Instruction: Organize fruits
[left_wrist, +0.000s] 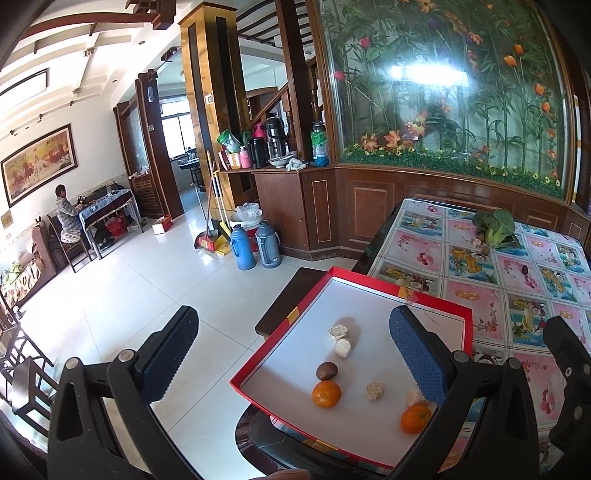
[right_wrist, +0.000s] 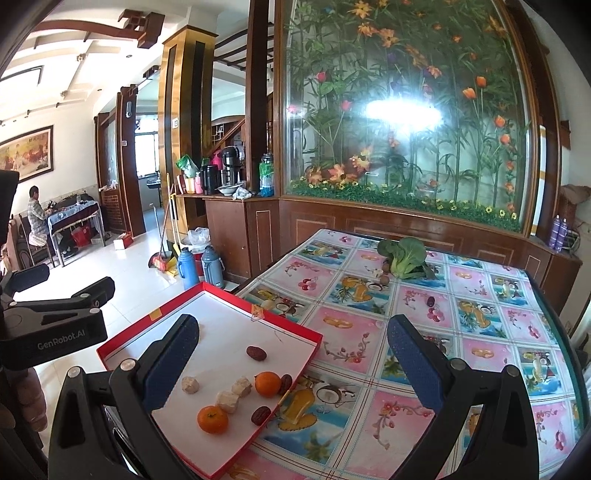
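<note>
Floral tablecloth (right_wrist: 424, 332) ahead of both spread, empty claws, the left gripper (left_wrist: 291, 354) and right gripper (right_wrist: 291, 360), holds stray dates beyond the red tray (right_wrist: 295, 328), where tangerines (right_wrist: 212, 419) already sit.

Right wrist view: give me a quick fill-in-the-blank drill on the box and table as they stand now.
1. The red box holds ____ oranges, one of them nearest the camera.
2. The leafy green vegetable lies on the ____, outside the box.
3. Both the right hand-held gripper and the left hand-held gripper have jaws that are ____, gripping nothing.
4. The inside floor of the box is ____ in colour.

Missing words: two; table; open; white
</note>
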